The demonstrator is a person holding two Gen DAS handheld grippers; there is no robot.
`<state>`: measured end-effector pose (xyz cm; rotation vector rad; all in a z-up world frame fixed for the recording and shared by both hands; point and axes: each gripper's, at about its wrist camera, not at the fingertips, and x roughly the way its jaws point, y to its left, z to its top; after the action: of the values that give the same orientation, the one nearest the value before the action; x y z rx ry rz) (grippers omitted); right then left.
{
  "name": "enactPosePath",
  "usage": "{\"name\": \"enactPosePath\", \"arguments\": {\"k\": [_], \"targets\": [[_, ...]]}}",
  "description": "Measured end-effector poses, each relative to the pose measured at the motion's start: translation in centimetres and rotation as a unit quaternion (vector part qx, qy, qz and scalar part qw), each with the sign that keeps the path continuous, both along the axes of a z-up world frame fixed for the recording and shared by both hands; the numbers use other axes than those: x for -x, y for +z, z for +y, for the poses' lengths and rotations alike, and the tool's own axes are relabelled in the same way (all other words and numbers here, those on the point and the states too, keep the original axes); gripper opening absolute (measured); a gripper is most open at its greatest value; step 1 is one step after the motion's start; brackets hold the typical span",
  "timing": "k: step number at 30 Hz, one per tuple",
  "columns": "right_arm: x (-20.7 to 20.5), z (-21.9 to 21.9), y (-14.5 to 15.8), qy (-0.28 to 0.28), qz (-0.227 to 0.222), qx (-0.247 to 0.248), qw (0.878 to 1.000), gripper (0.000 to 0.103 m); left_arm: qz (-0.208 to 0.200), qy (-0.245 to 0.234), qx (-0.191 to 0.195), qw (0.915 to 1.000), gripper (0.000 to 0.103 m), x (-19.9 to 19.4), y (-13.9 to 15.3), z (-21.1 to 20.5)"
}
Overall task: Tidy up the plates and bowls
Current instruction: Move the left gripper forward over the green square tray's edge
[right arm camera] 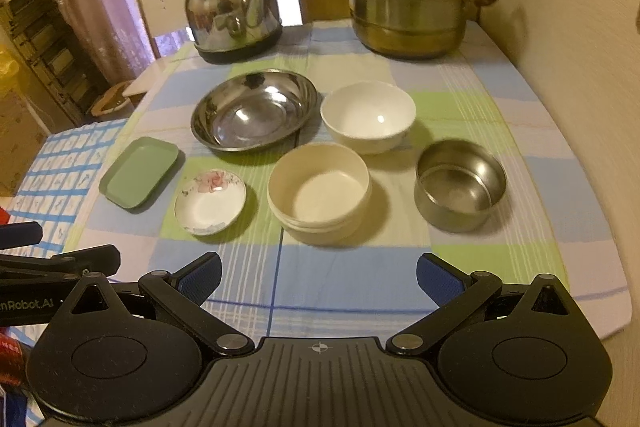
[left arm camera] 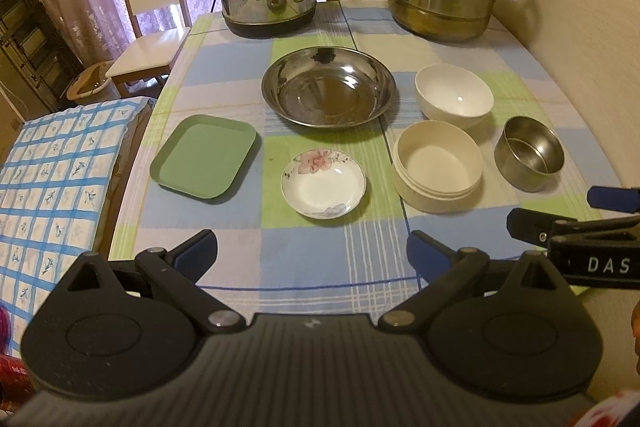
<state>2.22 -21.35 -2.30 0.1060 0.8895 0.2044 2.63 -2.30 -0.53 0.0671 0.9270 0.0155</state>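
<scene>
- Open checked cloth on the counter (right arm camera: 352, 283) between the near edge and the dishes; right edge curving away past 3 o'clock.
- Left gripper (left arm camera: 312, 253) low at 6 o'clock, jaws spread wide, empty.
- Right gripper (right arm camera: 319, 277) likewise wide apart, holding nothing, level beside the left.
- Shiny round steel plate (left arm camera: 329, 91) at 12 o'clock, glossy white ceramic bowl (left arm camera: 454, 101) just beside it at 1.
- Flat green rectangular tray (left arm camera: 204, 155) at 10 o'clock, small flowered white saucer (left arm camera: 323, 183) centred, cream plastic round container (left arm camera: 438, 165) and small brushed steel bowl (left arm camera: 529, 153) toward 2, apart.
</scene>
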Motion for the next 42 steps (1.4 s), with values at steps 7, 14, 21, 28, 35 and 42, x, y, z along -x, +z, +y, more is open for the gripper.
{"name": "enactPosePath", "arguments": {"k": [7,14,21,28,35,42], "targets": [[-1.4,-0.4,-0.5,0.055,-0.023,0.0,0.998,0.103,0.01,0.037,0.002,0.9993,0.101,-1.2,-0.6,0.2],[-3.8,-0.2,-2.2,0.087,0.004,-0.02,0.996,0.103,0.027,0.08,-0.004,0.9965,0.101,-1.7,-1.9,2.6],[-6.2,2.1,-3.8,0.093,0.041,-0.066,0.993,0.103,0.028,0.077,-0.03,0.9962,0.1,-3.7,-3.3,6.4],[-8.4,6.6,-4.8,0.041,0.061,-0.08,0.994,0.103,0.047,0.024,-0.026,0.9983,0.099,-8.0,-5.0,11.8],[-11.1,12.1,-6.1,-0.018,0.066,-0.097,0.993,0.103,0.056,-0.027,-0.027,0.9977,0.099,-11.9,-6.8,16.5],[-13.1,16.9,-7.4,-0.027,0.069,-0.096,0.993,0.097,0.063,-0.069,-0.023,0.9954,0.096,-14.9,-8.3,19.9]]}}
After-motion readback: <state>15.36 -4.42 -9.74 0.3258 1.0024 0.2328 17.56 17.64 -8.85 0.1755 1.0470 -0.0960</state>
